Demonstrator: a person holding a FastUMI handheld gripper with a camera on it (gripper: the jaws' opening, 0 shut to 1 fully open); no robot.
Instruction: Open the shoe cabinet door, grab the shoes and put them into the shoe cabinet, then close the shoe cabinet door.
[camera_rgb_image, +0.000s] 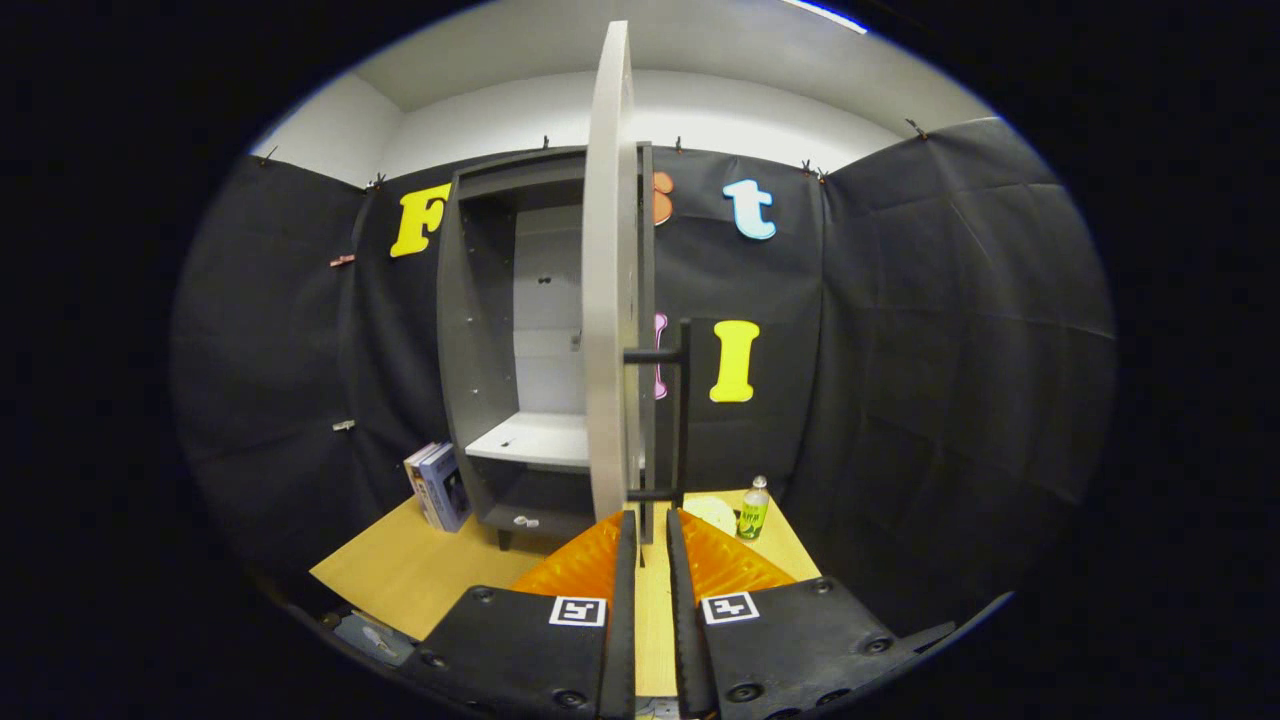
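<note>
Grey cabinet: the shoe cabinet stands on short legs on the wooden floor, against the black cloth wall.
Door: the shoe cabinet door is swung wide open and seen edge-on, straight ahead of the gripper.
Handle: a dark bar handle runs upright on the door's right face, held off it by two short pegs.
Inside: one pale shelf shows (above and below it the cabinet looks bare, though the door hides part of it).
Gripper: the gripper has its fingers nearly together with a narrow gap, tips just below the door's lower edge and the handle's foot; whether they pinch anything I cannot tell.
Left of cabinet: two books stand leaning against it.
Right of door: a small bottle stands beside a pale round object.
</note>
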